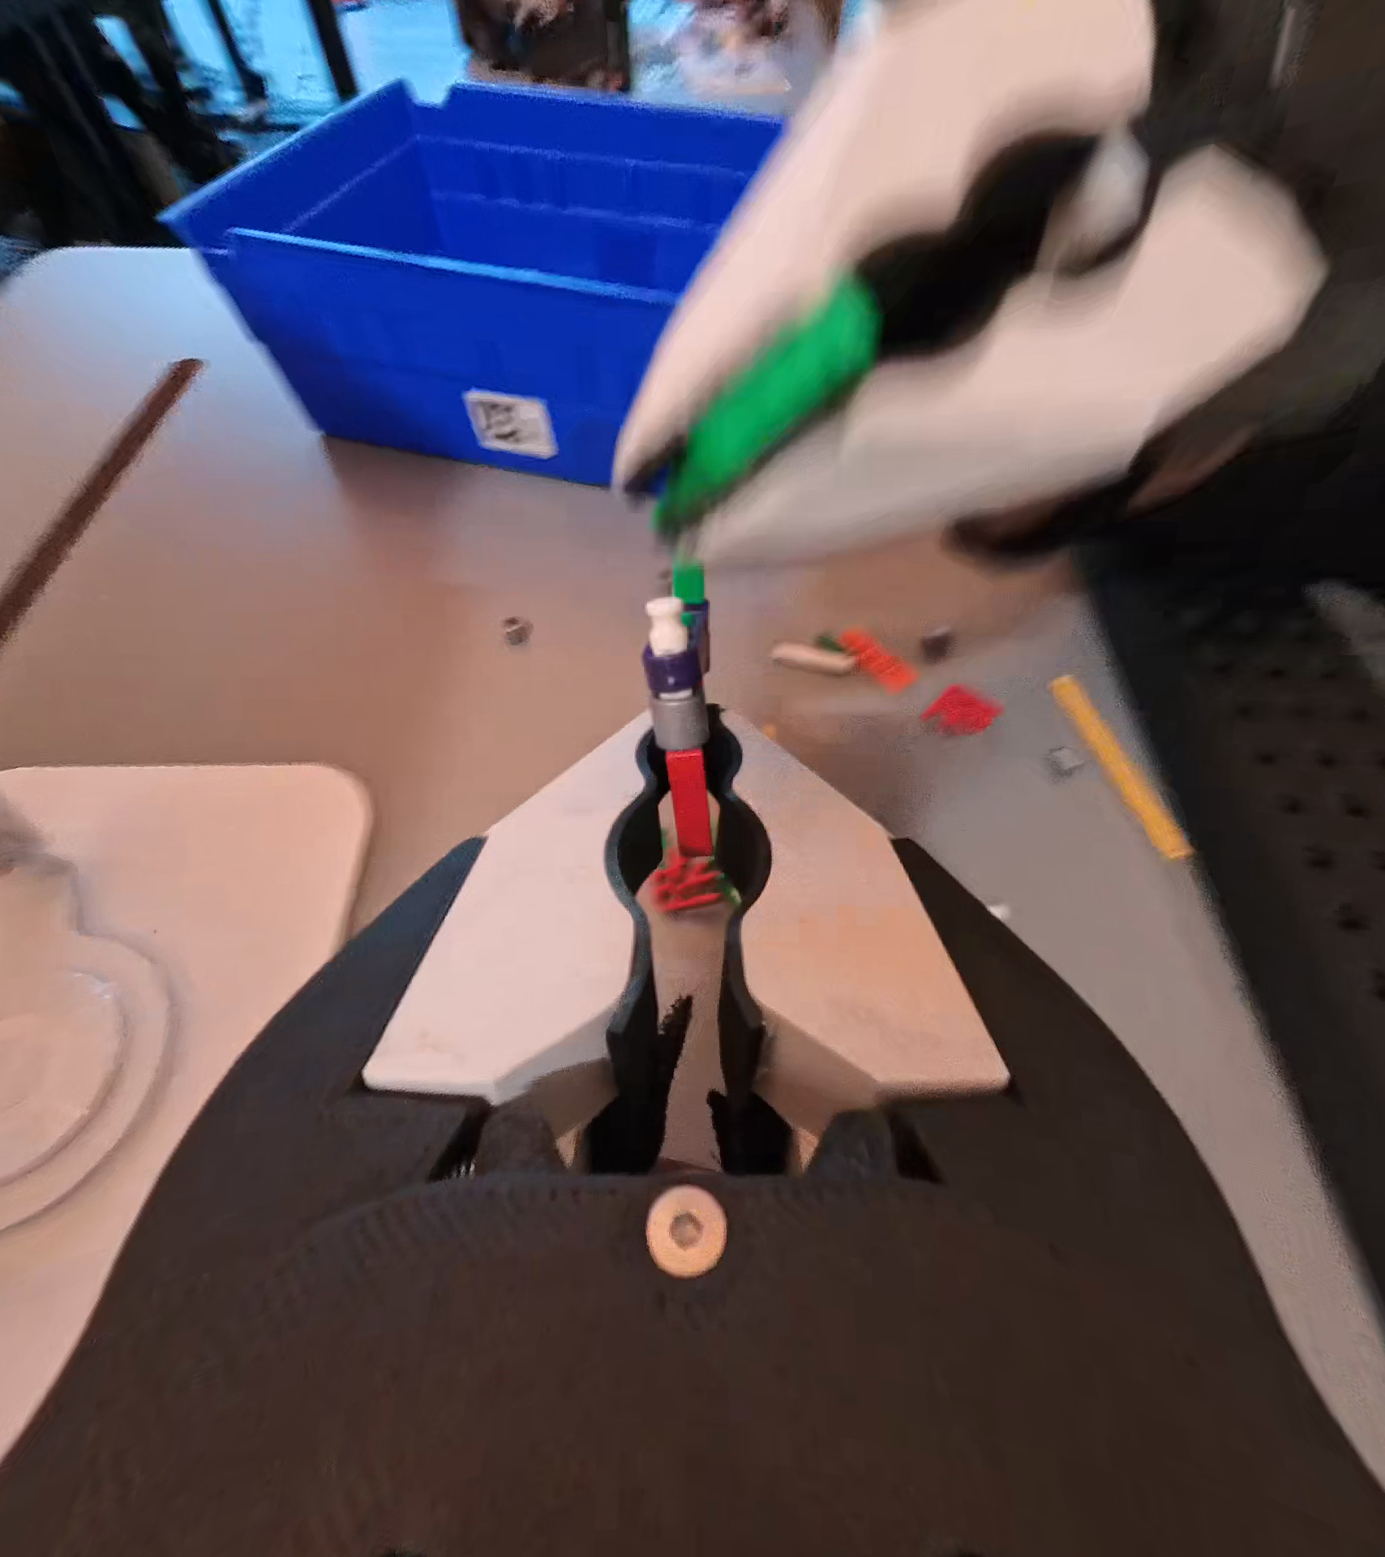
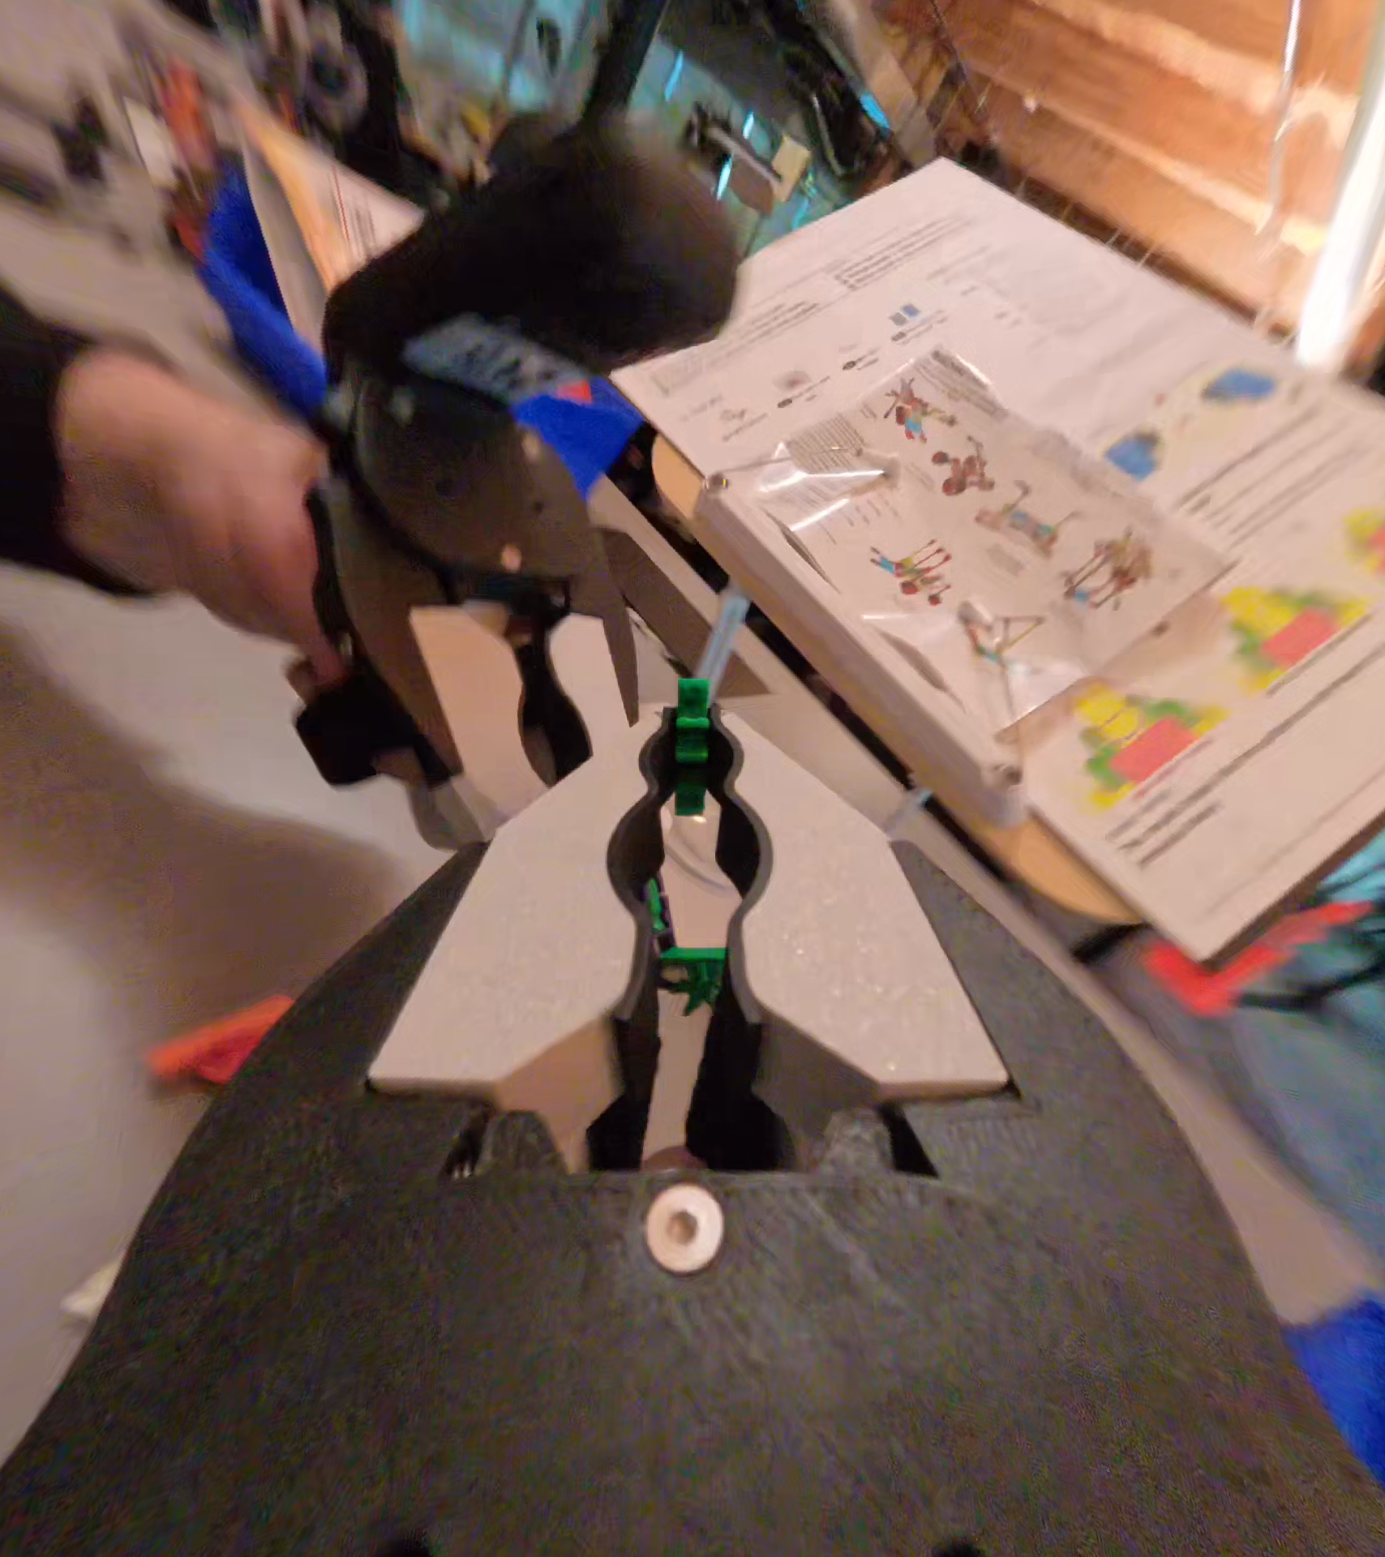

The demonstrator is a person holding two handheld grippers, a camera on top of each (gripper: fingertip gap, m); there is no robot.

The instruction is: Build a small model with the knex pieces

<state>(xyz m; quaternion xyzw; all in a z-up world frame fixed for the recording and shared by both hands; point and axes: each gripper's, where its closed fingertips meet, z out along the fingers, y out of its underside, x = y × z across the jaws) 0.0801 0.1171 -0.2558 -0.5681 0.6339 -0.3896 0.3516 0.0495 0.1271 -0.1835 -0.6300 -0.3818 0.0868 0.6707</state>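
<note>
My left gripper is shut on a small toy assembly: a red rod between the jaws, with a grey sleeve, a purple connector and a white tip sticking out ahead. My right gripper is shut on a green toy piece. In the left wrist view the right gripper comes in from the upper right, blurred, and its green piece reaches down to the top of the left gripper's assembly. In the right wrist view the left gripper is held by a hand at the left.
A blue bin stands on the table behind. Loose red pieces, a yellow rod and a cream rod lie at the right. A clear plastic stand is at the left. An instruction sheet on a board is propped at the right.
</note>
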